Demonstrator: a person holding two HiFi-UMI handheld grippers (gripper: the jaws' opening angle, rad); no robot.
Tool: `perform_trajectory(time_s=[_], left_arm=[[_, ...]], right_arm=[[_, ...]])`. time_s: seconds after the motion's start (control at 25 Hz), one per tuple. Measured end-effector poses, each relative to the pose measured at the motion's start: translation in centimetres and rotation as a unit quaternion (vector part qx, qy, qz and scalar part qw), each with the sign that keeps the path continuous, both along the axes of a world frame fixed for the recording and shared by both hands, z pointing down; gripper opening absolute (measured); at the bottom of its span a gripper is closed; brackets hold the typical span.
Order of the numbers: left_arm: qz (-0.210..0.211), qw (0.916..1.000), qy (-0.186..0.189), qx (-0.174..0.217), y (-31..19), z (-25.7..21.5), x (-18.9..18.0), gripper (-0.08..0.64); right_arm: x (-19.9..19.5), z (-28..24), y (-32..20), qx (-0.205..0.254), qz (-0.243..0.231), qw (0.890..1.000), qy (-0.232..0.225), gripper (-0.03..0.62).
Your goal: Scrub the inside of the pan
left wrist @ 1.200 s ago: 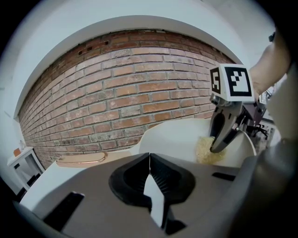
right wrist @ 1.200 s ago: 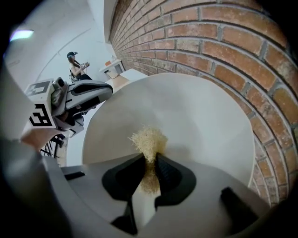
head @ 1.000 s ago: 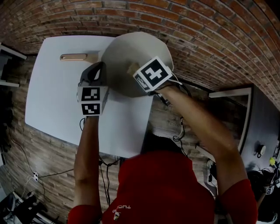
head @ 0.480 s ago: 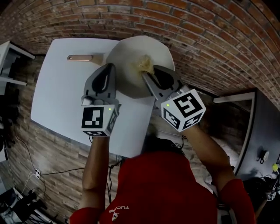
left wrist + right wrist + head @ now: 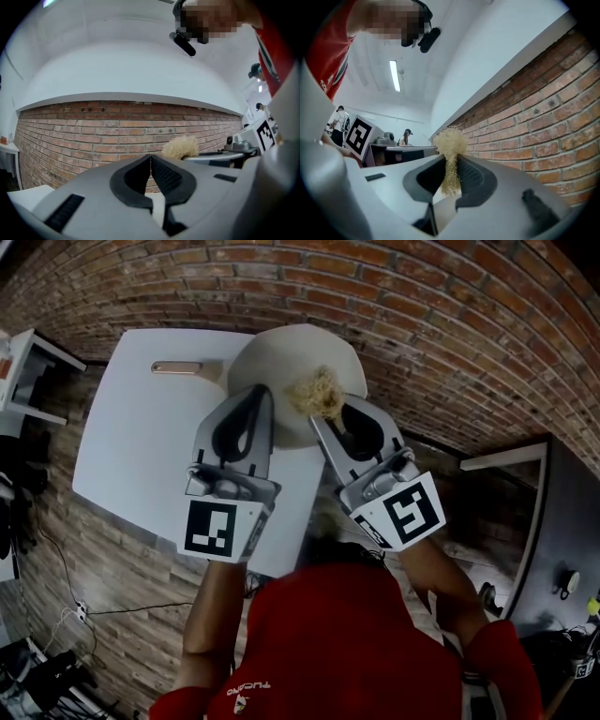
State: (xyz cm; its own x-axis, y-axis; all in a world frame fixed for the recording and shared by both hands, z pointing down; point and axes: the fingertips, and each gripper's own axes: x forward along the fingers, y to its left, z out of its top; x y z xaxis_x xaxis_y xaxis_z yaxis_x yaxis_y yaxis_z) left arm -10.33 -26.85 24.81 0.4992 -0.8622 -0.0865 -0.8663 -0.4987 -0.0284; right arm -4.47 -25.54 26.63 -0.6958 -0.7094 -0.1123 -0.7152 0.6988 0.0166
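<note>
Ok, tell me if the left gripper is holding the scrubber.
No, the left gripper is shut and empty; the scrubber sits in the right gripper.

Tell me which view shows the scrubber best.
Right gripper view: the scrubber is close up, pinched in the right gripper. Head view shows it small, over the pan; left gripper view shows only a tuft.

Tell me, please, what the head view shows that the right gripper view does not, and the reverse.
Only the head view shows the pan, its handle and the white table. Only the right gripper view shows a ceiling light and the fingers clamped on the scrubber. Both show the scrubber, the right gripper and the brick wall.
</note>
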Motion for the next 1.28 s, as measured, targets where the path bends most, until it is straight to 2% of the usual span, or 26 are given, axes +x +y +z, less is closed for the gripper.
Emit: perform_trajectory(time_s=[0.2, 0.48, 1.28], left_arm=[[-0.007, 0.9999, -0.005, 0.011, 1.8, -0.7, 0.8, 0.014], [-0.010, 0.9998, -0.008, 0.012, 3.2, -0.6, 0.8, 0.014], [-0.007, 0.9999, -0.009, 0.004, 4.0, 0.3, 0.7, 0.014]], right_arm=[[0.8, -0.6, 1.8, 0.003, -0.002, 1.000, -0.023, 0.075], [0.3, 0.3, 3.8, -0.003, -0.013, 1.000, -0.012, 0.075], [0.1, 0.2, 4.8, -0.005, -0.009, 1.000, -0.002, 0.075]])
